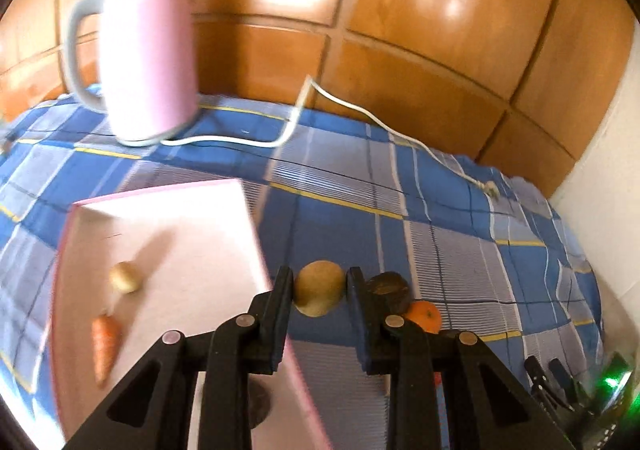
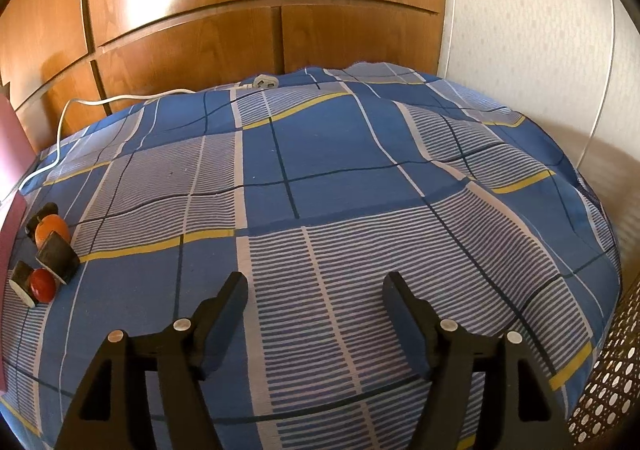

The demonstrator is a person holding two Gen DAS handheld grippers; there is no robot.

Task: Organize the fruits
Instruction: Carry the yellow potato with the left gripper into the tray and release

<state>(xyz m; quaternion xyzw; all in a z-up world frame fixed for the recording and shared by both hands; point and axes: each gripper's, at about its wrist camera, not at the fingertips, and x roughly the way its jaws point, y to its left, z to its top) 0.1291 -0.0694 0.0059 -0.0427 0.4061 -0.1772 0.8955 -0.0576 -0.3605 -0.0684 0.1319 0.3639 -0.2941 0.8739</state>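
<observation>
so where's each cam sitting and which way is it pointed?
Left wrist: on the left gripper, facing the wardrobe; fingers grip a potato beside the pink tray, kettle behind.
Right wrist: on the right gripper, open above the checked cloth, facing wardrobe and wall.
Shared: orange, white cord, cloth.

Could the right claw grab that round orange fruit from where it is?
Probably yes: the right claw is open, and only bare checked blue cloth lies between it and the round orange fruit off to its left, though dark blocks crowd it.
</observation>
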